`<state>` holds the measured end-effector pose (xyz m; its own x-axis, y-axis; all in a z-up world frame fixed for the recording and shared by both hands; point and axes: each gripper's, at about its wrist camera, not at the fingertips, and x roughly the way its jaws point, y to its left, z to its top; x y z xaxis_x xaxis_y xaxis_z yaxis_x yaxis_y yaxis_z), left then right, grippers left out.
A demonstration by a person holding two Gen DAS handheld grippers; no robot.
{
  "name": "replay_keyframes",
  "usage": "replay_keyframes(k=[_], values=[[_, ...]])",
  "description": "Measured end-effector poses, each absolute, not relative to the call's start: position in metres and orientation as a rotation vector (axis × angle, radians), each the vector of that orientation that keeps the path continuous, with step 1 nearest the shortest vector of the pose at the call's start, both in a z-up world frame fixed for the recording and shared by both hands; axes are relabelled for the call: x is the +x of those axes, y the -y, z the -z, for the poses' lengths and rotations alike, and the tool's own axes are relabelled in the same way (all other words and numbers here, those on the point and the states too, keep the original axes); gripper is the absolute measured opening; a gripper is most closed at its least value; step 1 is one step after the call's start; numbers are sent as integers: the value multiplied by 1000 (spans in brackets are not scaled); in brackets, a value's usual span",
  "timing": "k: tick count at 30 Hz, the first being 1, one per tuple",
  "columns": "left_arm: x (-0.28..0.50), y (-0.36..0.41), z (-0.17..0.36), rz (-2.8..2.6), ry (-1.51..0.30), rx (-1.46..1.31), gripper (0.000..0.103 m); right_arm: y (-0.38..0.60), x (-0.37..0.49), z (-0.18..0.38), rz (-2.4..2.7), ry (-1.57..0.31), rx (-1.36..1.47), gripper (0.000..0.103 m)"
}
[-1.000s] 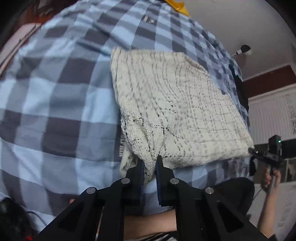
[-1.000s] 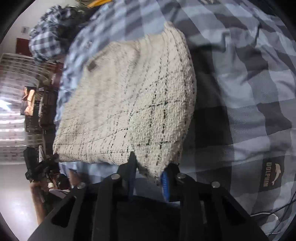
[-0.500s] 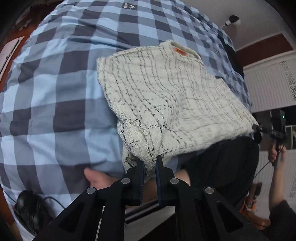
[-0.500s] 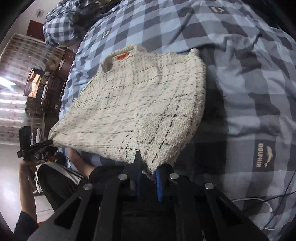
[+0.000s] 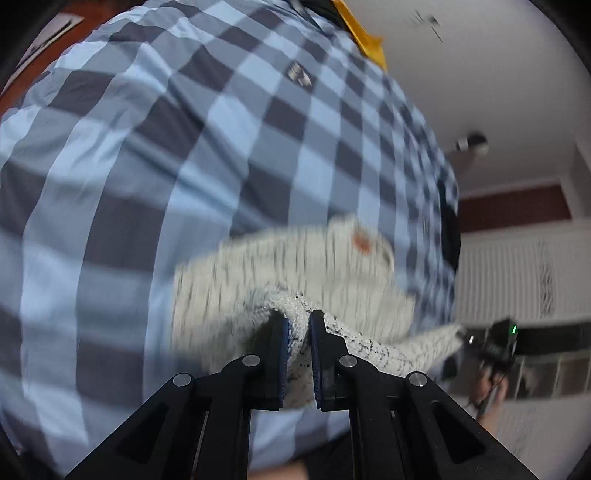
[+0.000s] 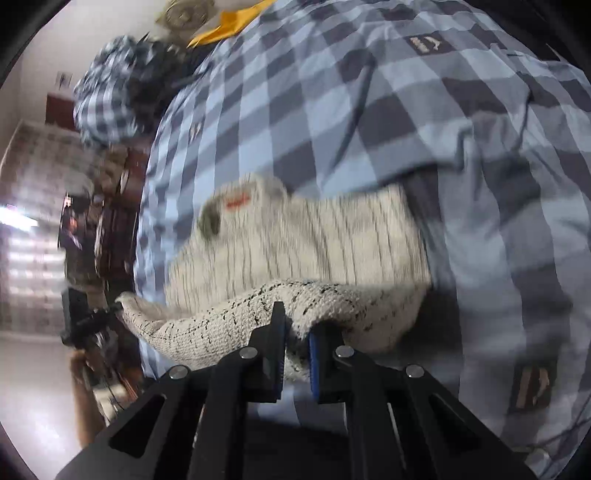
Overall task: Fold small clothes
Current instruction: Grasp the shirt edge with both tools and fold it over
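Note:
A cream knitted sweater (image 5: 236,295) with thin black lines and an orange neck label lies on the blue checked bedsheet (image 5: 147,166). My left gripper (image 5: 297,325) is shut on one near corner of its hem, which is lifted over the rest of the sweater. In the right wrist view the same sweater (image 6: 314,240) shows its collar at the far left, and my right gripper (image 6: 297,325) is shut on the other near corner. The hem is doubled toward the collar. Each view shows the other gripper (image 5: 495,339) (image 6: 81,321) at the hem's far end.
The checked sheet (image 6: 406,110) covers the bed all round the sweater. A bundle of checked cloth (image 6: 107,92) sits at the bed's far left corner, with a yellow item (image 6: 225,26) near it. Dark wooden furniture (image 6: 110,221) stands beside the bed.
Both grippers have carried the sweater's near hem forward over its body toward the collar. The sweater, spread flat before, now shows a doubled fold. The right jaws closed tighter on the knit.

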<state>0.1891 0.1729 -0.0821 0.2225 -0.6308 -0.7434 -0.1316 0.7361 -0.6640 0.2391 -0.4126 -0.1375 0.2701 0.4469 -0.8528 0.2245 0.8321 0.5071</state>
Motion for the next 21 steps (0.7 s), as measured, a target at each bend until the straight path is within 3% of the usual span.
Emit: replay_keyframes(k=[12,17,21], values=[[320,-179,160,133,-1309,-723,9,449,377,218,24,-1351,717,6],[327,-165,175,82,-1369,-615,9,456,382,244,37,-1403,852,9],[321,-173,160,108,-1430,-595,12,475,371,226,21,-1418,956,15]])
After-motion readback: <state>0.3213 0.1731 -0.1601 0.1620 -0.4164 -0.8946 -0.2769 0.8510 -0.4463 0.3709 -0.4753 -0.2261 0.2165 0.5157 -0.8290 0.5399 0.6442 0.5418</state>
